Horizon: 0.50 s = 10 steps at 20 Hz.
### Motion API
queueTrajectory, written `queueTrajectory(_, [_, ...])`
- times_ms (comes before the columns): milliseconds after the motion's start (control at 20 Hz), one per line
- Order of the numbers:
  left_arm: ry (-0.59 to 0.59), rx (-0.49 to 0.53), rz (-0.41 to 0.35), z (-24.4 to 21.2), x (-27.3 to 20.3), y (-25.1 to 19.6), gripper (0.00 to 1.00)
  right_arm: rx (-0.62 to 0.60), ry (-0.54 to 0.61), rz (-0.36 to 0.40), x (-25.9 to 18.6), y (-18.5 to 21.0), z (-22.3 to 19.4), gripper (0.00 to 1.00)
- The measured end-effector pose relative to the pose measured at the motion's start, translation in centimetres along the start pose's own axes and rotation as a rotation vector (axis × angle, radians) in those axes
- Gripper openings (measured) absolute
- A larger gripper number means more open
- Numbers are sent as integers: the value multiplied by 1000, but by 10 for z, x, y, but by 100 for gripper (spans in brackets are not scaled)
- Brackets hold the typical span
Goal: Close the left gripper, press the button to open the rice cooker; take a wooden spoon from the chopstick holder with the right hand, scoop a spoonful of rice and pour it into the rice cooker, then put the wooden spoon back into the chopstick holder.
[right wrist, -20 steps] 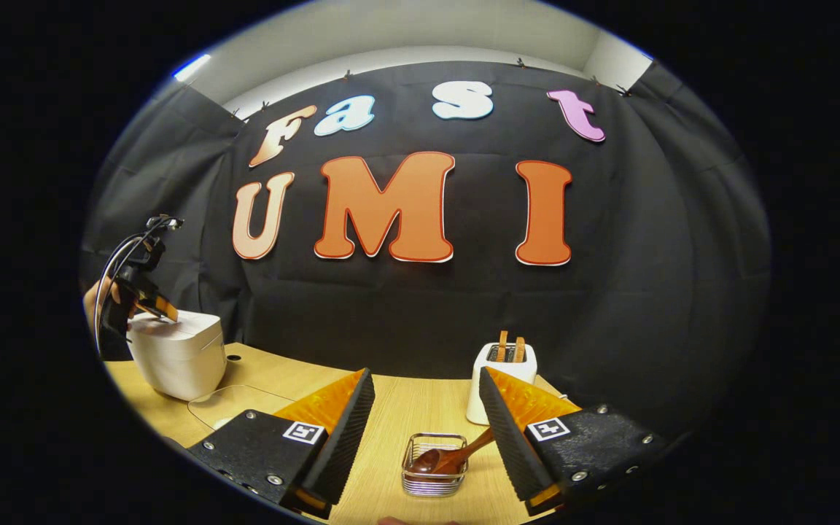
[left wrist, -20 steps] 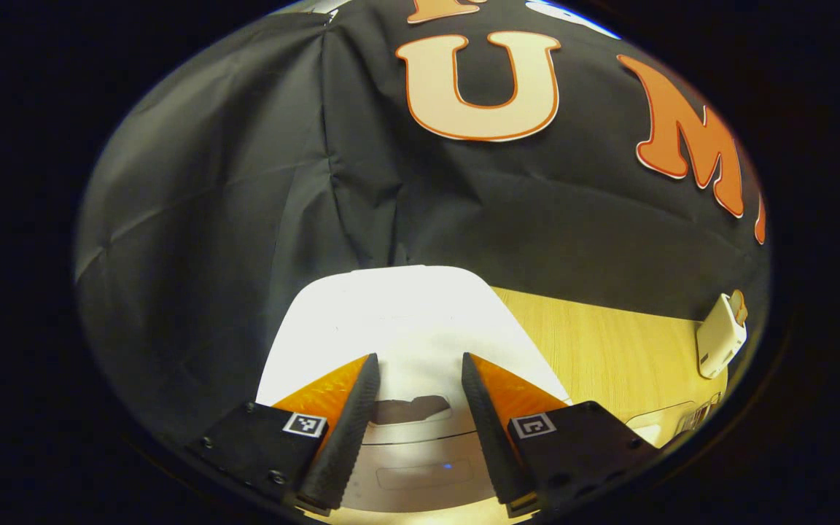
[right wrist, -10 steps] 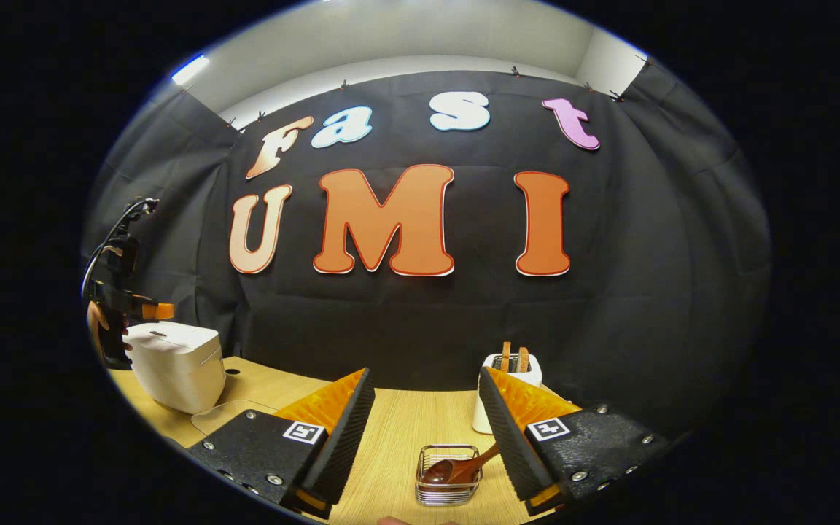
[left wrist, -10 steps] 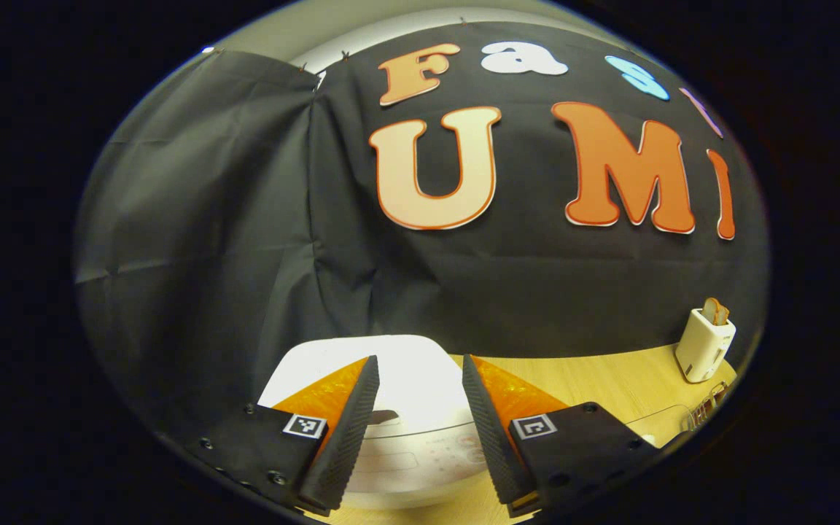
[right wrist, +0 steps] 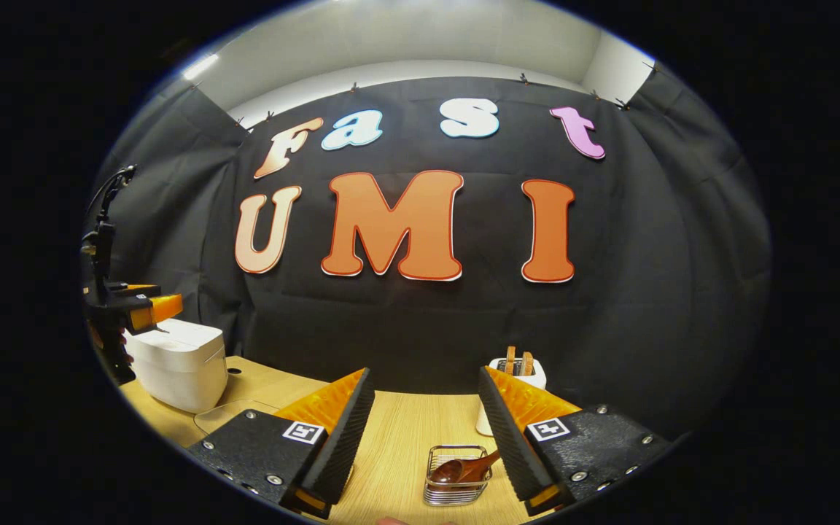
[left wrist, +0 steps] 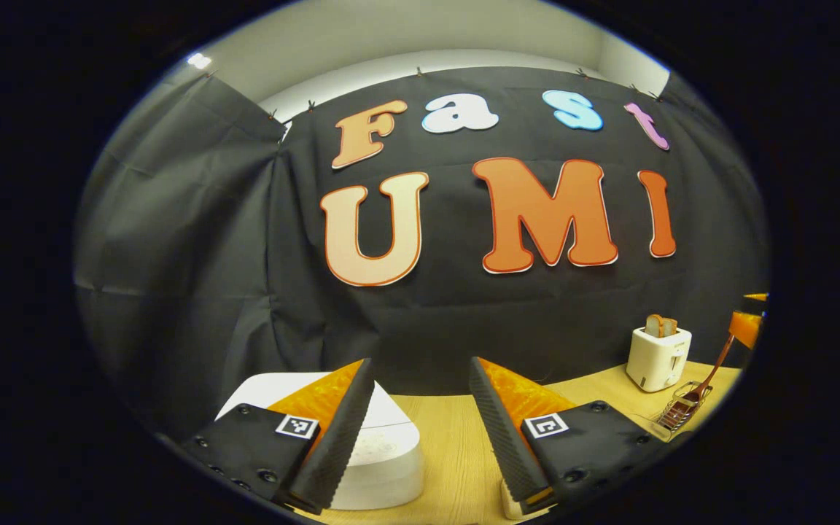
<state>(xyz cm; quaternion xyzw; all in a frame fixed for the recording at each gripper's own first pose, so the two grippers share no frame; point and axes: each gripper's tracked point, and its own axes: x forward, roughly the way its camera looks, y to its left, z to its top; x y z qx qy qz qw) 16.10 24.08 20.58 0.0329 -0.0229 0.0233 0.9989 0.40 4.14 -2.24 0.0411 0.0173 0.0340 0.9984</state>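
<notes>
Cooker point(right wrist: 181, 362) lid looks closed, button step pending. Left gripper point(left wrist: 420, 426) wide open, empty, above it; needs closing. Right gripper point(right wrist: 426, 437) open, empty, spoon point(right wrist: 464, 469) just ahead.

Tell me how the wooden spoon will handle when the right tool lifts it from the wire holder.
The wooden spoon looks rigid and probably light. Its smooth, thin handle may pivot between the pads. The small wire holder could shift or tip.

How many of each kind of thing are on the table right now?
Rice cooker: 1
Toaster: 1
Wire chopstick holder: 1
Wooden spoon: 1
Clear mat: 1
Total: 5
</notes>
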Motion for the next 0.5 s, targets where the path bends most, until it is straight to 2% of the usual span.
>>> queueTrajectory(150, [11,46,-26,-18,-8,-20,87,8,12,-17,-4,-7,-7,86])
queueTrajectory(250, [27,28,-45,-23,-9,-26,91,-8,11,-34,-6,-12,-9,86])
queueTrajectory(300, [27,14,-62,-25,-11,-30,87,-10,11,-41,-8,-14,-10,86])
queueTrajectory(350, [16,9,-70,-24,-16,-34,92,-10,8,-46,-10,-15,-11,86])
queueTrajectory(450, [1,32,-61,-24,-14,-30,92,8,7,-54,-14,-19,-19,86])
queueTrajectory(500, [6,36,-46,-25,-14,-28,87,21,11,-57,-15,-21,-22,86])
